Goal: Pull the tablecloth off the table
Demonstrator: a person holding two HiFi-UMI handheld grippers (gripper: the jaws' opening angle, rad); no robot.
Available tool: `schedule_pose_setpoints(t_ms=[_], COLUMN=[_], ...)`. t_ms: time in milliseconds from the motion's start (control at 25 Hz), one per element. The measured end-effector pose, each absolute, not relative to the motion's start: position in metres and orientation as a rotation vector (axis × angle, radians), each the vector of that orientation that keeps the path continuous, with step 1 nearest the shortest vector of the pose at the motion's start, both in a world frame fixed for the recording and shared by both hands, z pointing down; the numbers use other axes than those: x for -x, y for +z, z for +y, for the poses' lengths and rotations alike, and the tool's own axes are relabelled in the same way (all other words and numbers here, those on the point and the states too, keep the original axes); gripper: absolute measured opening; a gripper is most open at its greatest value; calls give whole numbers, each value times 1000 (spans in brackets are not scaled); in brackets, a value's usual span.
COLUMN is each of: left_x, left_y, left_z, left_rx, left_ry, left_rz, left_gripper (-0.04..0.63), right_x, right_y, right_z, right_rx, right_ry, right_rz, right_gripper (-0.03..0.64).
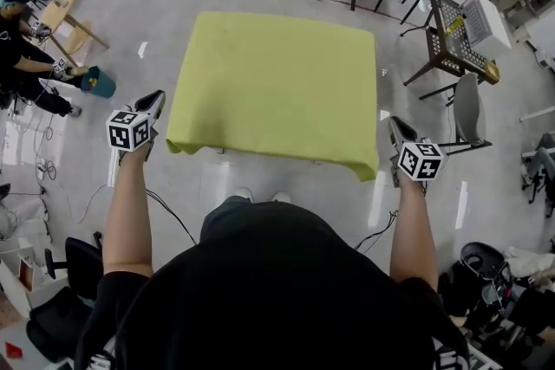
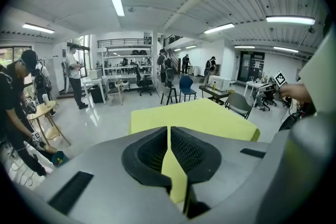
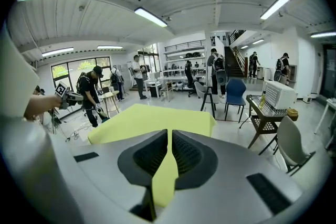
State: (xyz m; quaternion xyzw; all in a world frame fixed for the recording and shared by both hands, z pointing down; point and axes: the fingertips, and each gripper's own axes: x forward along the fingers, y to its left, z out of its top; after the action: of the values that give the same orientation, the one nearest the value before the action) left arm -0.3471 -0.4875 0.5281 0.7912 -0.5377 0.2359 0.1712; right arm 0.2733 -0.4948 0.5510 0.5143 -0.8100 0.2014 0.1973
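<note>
I have both tools low and level with the near edge, one outside each near corner, which I judge is the stance for taking both corners at once so the cloth comes off evenly. The left gripper [image 2: 168,132] has its jaws all but together with nothing between them, and the right gripper [image 3: 170,134] is the same, a thin slit and no fabric in it. The yellow tablecloth [image 1: 277,82] lies between the two tools and just ahead of them, spread flat over the table and drooping at the near corners, ungripped. Beyond the left gripper and outward sits a teal bin [image 1: 99,83] holding small coloured items I cannot identify. Far ahead of the right gripper stands a white mesh crate [image 3: 279,94]; its contents are hidden.
</note>
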Motion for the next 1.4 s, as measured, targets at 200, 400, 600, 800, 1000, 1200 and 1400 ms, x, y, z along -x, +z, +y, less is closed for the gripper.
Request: schedule_pose_setpoints(t_ms=[200,400,600,800,1000,1200,1400], left_x=[394,415,426,428,450,469,480], left_y=[591,655,700,740,771,815,856], left_z=[-477,-462,-449,-447,-429,-409,-402], left_rx=[-2095,-1944,-1875,-1928,-1907,-1851,-1801], left_ry=[757,795,893,1068,1188,1352,1457], left_rz=[-1527,-1489,-1422,-1330,-1242,-1141,-1074], left_gripper=[66,95,129,155,192,216,236], right_x=[-291,-323,-332,-333,-322,-318,-314], right_y=[623,688,745,791,821,841,857], right_z=[-483,-464,-434,-415,-397,-389,-390], right_rx=[-1399,-1354,-1222,-1078,-1004,-1005,-1000], right_ry=[619,747,833,826,863,895,850], right_rz=[-2100,-1970,-1882,-1786,-1734,-1690,-1629], right_gripper=[76,122,193,240,260,279,295])
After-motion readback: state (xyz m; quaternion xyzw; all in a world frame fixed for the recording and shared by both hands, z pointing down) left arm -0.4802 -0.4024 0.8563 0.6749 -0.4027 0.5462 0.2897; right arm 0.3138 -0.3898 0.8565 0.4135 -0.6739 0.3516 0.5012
